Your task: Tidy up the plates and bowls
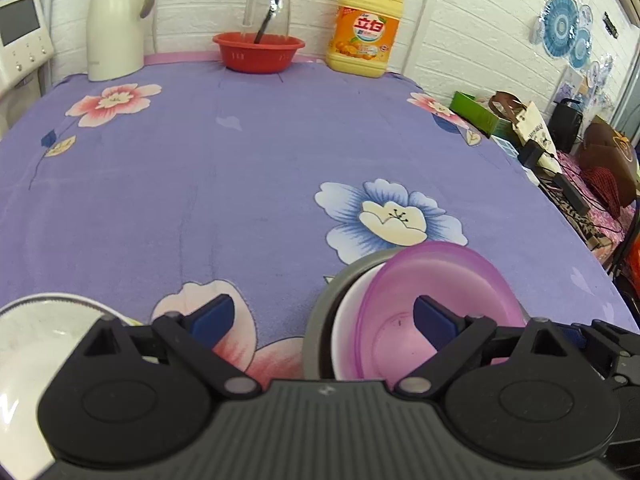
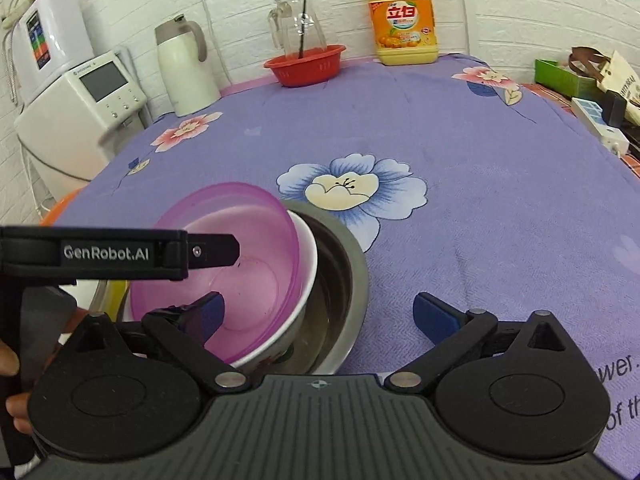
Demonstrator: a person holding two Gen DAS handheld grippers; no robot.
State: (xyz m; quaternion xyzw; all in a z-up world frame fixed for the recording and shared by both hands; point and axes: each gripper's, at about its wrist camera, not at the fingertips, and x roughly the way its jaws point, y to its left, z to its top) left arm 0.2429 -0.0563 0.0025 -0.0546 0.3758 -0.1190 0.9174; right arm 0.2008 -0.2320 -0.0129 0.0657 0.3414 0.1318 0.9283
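Three nested bowls near tabletop's front edge: purple bowl (image 2: 224, 256) in white bowl (image 2: 308, 276) in steel bowl (image 2: 352, 280). Left gripper (image 1: 322, 320) and right gripper (image 2: 318, 316) both spread wide, empty.

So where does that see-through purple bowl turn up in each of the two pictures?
Left wrist view: purple bowl at lower right, nested in a white bowl.
Right wrist view: purple bowl at lower left, behind the left tongs.
Shared landmark: yellow detergent jug at the back wall.
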